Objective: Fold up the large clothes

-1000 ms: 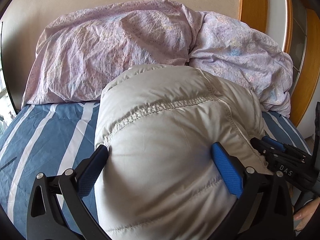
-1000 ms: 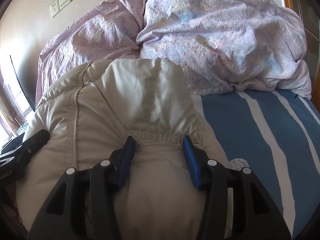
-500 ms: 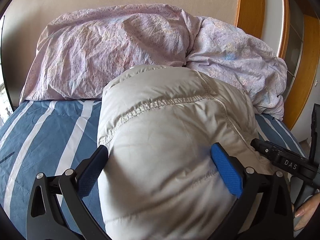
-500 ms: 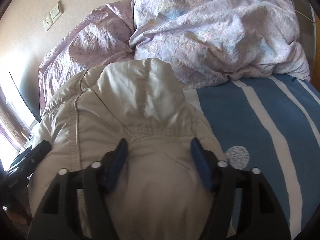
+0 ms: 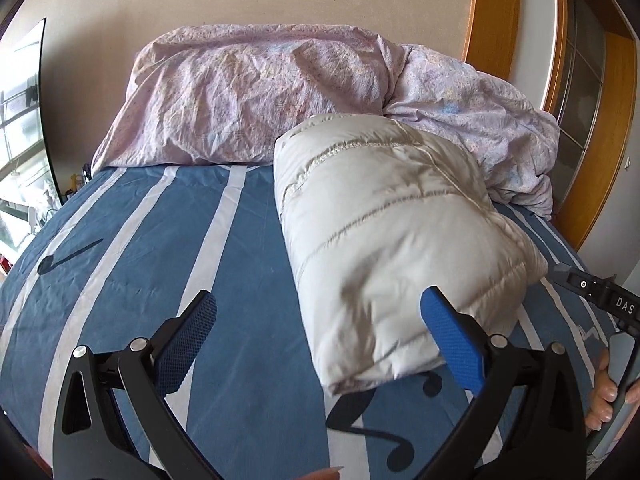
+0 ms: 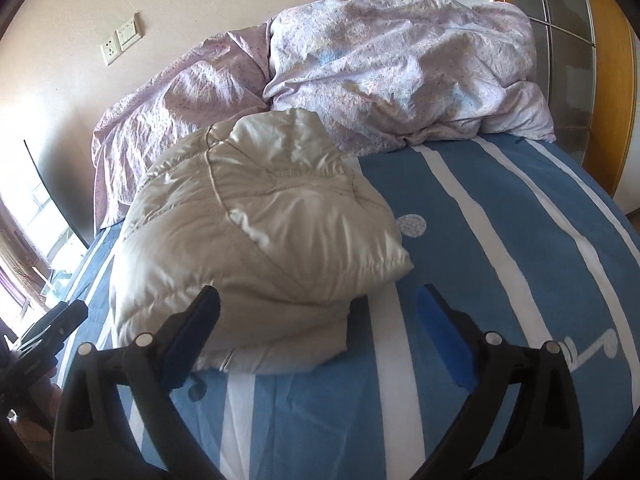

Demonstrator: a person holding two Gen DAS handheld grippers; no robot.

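Observation:
A folded beige puffer jacket (image 5: pixel 396 224) lies as a thick bundle on the blue striped bed sheet (image 5: pixel 168 240); in the right wrist view the jacket (image 6: pixel 256 240) sits left of centre. My left gripper (image 5: pixel 320 320) stands open just short of the bundle's near end, its right pad beside the fabric without pressing it. My right gripper (image 6: pixel 320 312) has its jaws opening wide, drawn back from the jacket's near edge, with only sheet and the bundle's edge between the fingers. The right gripper's body (image 5: pixel 600 300) shows at the right edge of the left wrist view.
A crumpled lilac duvet (image 5: pixel 304 92) is heaped along the wall at the bed's head, touching the jacket's far end. A wooden door frame (image 5: pixel 492 12) stands at the right. A window (image 5: pixel 20 128) is at the left. A wall socket (image 6: pixel 120 42) sits above the duvet.
Both grippers pulled back from the jacket, which now lies free on the sheet. The right gripper's jaws went from pinching the fabric to wide apart; the left pads no longer straddle the bundle.

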